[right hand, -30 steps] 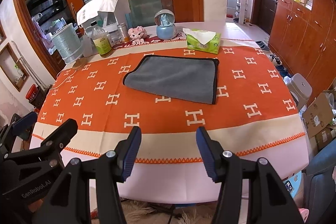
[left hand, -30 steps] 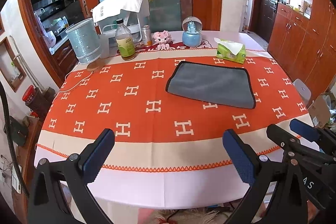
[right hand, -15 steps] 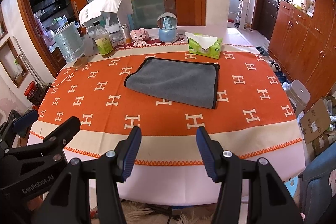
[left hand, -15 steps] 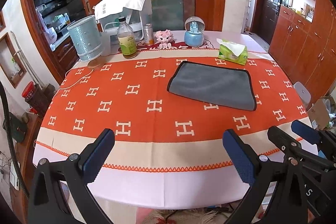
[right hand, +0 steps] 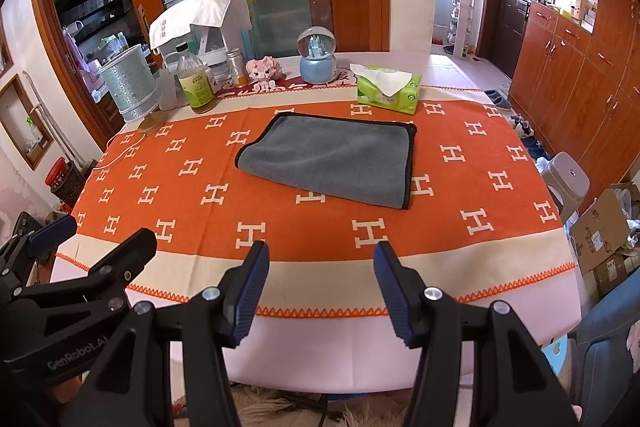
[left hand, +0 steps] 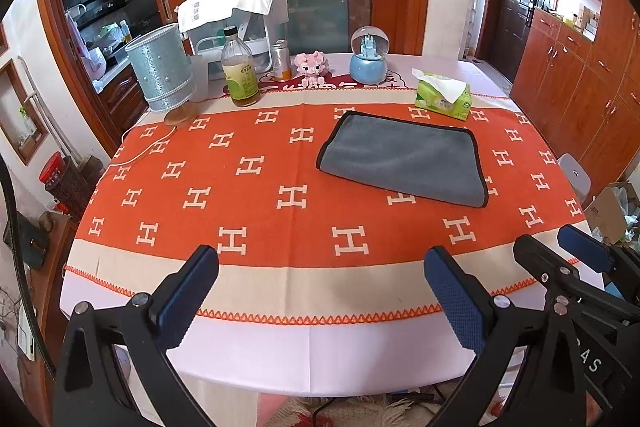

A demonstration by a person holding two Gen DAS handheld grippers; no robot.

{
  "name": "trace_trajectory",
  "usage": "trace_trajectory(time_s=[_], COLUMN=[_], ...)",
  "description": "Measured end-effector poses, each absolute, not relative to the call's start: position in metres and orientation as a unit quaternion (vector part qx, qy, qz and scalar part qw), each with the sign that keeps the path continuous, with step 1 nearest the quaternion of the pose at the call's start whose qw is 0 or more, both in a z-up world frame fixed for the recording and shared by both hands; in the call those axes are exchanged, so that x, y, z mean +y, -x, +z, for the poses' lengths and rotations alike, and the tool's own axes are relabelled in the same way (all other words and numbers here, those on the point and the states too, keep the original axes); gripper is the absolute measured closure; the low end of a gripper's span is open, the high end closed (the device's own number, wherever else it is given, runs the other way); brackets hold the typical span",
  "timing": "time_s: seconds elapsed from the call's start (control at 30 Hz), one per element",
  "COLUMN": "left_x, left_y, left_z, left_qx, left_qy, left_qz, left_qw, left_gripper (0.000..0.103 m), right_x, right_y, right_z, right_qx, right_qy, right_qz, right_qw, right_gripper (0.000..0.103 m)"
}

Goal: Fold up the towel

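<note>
A grey towel with black edging lies flat, folded over, on the orange cloth of the table; it also shows in the right wrist view. My left gripper is open and empty, held off the table's near edge, well short of the towel. My right gripper is open and empty, also off the near edge. Each gripper shows at the side of the other's view.
Along the table's far edge stand a lamp, a bottle, a pink toy, a snow globe and a green tissue box. A stool and cardboard boxes stand at the right.
Both grippers have drawn back and risen a little; the table and towel sit slightly lower and farther in both views. The towel has not moved.
</note>
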State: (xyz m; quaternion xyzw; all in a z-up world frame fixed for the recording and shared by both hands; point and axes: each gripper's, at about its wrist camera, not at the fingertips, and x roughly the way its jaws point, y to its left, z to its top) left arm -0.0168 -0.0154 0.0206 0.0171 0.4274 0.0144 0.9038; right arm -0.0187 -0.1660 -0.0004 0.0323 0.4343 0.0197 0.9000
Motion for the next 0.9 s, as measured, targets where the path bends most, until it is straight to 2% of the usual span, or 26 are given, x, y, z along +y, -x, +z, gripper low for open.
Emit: trace_trajectory(time_s=[0.9], left_x=[-0.0082], left_y=[0.0240], left_z=[0.0134], left_qx=[0.430], left_qy=[-0.013], left_qz=[0.019], left_qw=[0.902], left_gripper=[0.001], right_x=[-0.1639], right_y=[0.0222], right_z=[0.0029], right_qx=[0.425], right_qy=[-0.028], right_qz=[0.026], right_qw=[0.905], right_gripper=[0.048])
